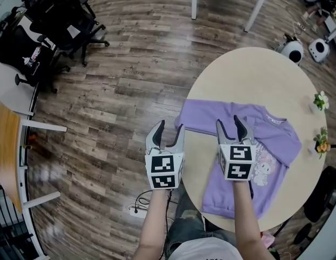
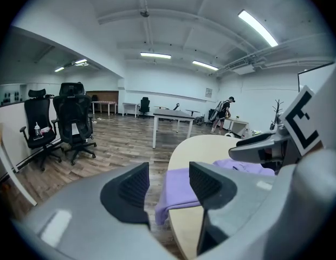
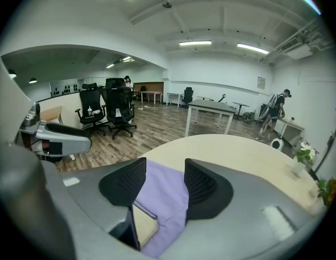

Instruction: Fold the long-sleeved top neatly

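Note:
A lilac long-sleeved top (image 1: 265, 156) with a cartoon print lies spread on the round beige table (image 1: 254, 80). Its left sleeve (image 1: 203, 117) stretches to the table's left edge, seen as a purple sleeve (image 2: 181, 191) in the left gripper view. My left gripper (image 1: 168, 128) hovers open beside that edge, over the floor, with nothing between its fingers. My right gripper (image 1: 234, 123) is open above the top's chest, and purple cloth (image 3: 162, 196) shows below its jaws. Neither gripper touches the cloth.
Two small flower pots (image 1: 321, 101) (image 1: 321, 142) stand at the table's right edge. Black office chairs (image 1: 59, 20) sit at the far left beside a wooden-seat chair (image 1: 8, 156). A white desk's legs (image 1: 254, 12) stand beyond the table. A cable (image 1: 141, 205) lies on the wood floor.

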A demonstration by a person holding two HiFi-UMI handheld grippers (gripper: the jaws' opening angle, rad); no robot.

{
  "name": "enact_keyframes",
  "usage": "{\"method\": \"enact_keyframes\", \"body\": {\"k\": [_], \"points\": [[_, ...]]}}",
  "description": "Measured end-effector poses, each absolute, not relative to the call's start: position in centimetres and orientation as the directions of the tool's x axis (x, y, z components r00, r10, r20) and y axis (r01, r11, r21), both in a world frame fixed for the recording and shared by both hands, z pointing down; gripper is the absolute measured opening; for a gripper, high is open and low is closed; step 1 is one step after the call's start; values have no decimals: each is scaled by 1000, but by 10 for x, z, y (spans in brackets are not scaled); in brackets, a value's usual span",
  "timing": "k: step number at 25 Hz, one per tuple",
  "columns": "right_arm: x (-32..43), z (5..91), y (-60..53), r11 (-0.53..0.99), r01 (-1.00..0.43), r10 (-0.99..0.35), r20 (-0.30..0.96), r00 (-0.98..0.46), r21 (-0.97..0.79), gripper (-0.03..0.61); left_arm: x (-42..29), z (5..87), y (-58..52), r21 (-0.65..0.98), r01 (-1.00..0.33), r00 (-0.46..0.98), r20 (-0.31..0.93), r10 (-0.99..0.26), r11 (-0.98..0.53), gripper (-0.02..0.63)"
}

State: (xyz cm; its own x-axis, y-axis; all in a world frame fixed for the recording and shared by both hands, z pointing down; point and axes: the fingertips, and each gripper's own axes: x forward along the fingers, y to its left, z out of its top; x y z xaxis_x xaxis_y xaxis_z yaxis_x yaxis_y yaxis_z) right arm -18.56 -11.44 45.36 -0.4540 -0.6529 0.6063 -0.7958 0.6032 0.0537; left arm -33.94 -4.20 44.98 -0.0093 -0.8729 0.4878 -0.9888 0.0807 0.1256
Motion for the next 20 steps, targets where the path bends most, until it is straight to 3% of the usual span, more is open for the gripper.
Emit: {"method": "enact_keyframes", "body": {"k": [20], "points": [[-165, 498, -132, 568, -823, -628, 661, -410, 29, 251, -345, 558, -87, 279, -954, 106, 650, -752, 107, 221]]}}
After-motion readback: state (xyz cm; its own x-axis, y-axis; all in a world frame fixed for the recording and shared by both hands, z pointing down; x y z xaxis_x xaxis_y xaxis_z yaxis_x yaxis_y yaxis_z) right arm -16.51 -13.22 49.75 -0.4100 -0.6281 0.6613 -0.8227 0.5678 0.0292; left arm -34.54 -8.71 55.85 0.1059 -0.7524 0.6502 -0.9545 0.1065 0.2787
